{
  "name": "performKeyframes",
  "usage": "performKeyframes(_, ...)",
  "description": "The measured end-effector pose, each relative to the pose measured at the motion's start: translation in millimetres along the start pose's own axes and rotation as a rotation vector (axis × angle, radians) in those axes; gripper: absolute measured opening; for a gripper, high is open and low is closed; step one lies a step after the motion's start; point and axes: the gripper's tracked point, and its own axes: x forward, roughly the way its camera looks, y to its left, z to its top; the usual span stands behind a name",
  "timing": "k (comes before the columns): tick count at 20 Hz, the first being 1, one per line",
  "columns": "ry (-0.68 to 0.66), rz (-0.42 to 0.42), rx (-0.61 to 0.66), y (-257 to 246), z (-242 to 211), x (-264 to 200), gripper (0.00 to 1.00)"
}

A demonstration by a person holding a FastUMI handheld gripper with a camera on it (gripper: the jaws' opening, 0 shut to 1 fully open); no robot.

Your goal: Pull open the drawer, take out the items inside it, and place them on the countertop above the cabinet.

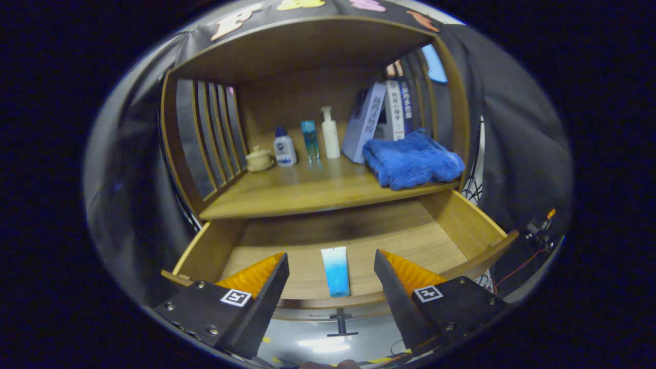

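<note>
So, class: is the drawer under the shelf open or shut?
Open. The drawer is pulled out, its floor exposed, with a blue tube lying flat inside, between the fingers of the open claw.

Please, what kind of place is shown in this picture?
Probably a staged household corner inside a recording booth: a wooden cabinet with an open drawer holding a blue tube, toiletry bottles and a folded blue towel on its countertop. The gripper fingers stand open.

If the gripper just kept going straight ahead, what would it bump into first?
Most likely the blue-and-white tube lying in the open drawer, which sits between the spread fingers of the gripper. Depth is hard to judge; it might pass above and reach the countertop.
</note>
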Motion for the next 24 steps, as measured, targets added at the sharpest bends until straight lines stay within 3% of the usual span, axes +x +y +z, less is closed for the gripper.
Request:
performKeyframes(6, 0.279, -0.025, -0.072, 5, -32, 47, 1.00)
performKeyframes(10, 0.420, -0.032, 0.029, 11, -46, 64, 0.98)
performKeyframes(11, 0.444, -0.050, 0.047, 9, -49, 69, 0.93)
performKeyframes(13, 0.499, -0.072, 0.028, 5, -54, 81, 0.92)
performKeyframes(15, 0.554, -0.112, -0.006, -2, -64, 93, 0.78)
performKeyframes(18, 0.702, -0.103, -0.017, 1, -84, 90, 0.59)
performKeyframes(20, 0.713, -0.121, 0.001, -4, -77, 90, 0.50)
performKeyframes(23, 0.692, -0.077, 0.025, 1, -77, 90, 0.37)
performKeyframes(24, 0.672, -0.061, 0.033, 2, -73, 87, 0.37)
